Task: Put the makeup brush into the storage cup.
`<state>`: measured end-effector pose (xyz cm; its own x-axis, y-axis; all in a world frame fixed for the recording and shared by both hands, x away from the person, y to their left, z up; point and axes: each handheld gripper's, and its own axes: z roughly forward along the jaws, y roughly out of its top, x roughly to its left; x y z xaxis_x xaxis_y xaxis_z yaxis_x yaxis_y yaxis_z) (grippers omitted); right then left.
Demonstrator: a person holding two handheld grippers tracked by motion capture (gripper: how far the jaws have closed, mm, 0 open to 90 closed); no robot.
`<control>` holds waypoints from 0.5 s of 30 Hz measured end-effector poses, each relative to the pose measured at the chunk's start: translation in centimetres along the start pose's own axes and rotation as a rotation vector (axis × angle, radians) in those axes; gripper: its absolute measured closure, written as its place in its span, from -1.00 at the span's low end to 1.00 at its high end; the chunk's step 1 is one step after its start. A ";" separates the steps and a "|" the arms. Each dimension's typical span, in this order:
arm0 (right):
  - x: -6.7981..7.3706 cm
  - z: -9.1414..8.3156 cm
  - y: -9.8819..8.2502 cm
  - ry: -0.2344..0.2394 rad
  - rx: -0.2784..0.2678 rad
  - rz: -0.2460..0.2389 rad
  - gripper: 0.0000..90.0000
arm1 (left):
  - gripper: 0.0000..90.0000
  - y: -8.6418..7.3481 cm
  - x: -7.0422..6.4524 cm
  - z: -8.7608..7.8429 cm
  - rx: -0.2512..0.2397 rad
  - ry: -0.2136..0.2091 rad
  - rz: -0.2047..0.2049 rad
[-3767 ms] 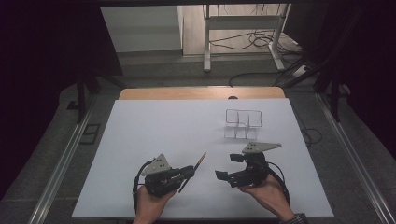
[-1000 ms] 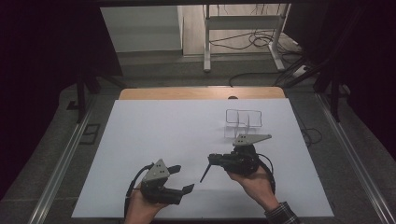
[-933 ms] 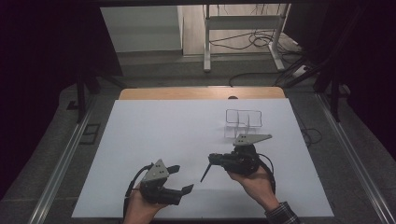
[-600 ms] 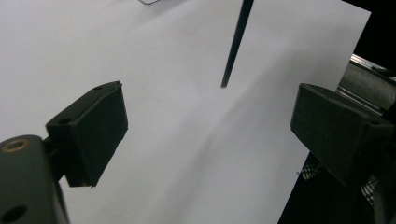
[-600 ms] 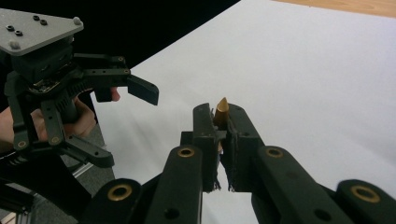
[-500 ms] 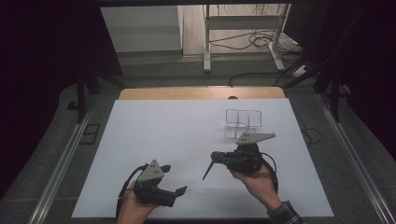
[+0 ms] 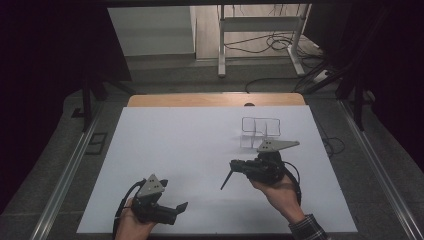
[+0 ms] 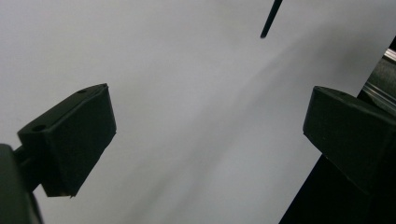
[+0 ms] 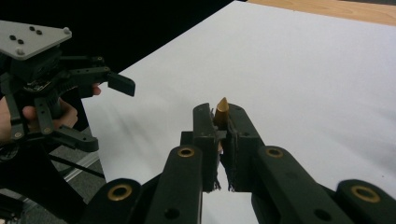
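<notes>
My right gripper (image 7: 236,165) is shut on a thin dark stick (image 7: 227,180) whose free end slants down-left toward the white tabletop. In the right gripper view the stick's gold pointed end (image 9: 222,107) pokes up between the closed pads of the right gripper (image 9: 221,122). My left gripper (image 7: 176,210) sits near the table's front edge at the lower left; its jaws have just been opening and stand wide apart with nothing between them. The left gripper view has the left gripper (image 8: 210,140) over bare white surface, with the stick's dark tip (image 8: 270,19) farther off.
A clear compartment box (image 7: 260,131) stands on the white table (image 7: 190,140) just beyond my right hand. The left gripper (image 9: 105,112) and the hand holding it appear at the left of the right gripper view. A wooden strip (image 7: 215,100) borders the far edge.
The stick, held by the left gripper at first, now sits in the right gripper. The left gripper has drawn back toward the lower left and its jaws have spread wider.
</notes>
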<state>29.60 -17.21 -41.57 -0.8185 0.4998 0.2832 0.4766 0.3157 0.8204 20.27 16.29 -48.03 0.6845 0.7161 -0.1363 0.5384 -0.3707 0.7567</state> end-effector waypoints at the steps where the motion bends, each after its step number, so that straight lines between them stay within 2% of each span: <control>1: -0.1 -0.1 0.0 -0.002 0.000 0.000 0.87 | -0.94 -0.3 0.0 -0.1 0.008 0.010 0.004; 7: -0.5 -0.4 0.3 -0.016 -0.011 0.010 0.87 | -0.97 -0.9 0.0 -0.4 0.012 0.036 0.019; 15: -1.5 -0.8 1.0 -0.028 -0.032 0.030 0.86 | -0.99 -1.6 0.3 -0.9 0.012 0.062 0.008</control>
<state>31.02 -18.31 -40.78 -0.7943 0.5316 0.2941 0.4899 0.2742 0.8276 19.19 17.64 -48.65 0.6572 0.7484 -0.0897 0.5390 -0.3835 0.7499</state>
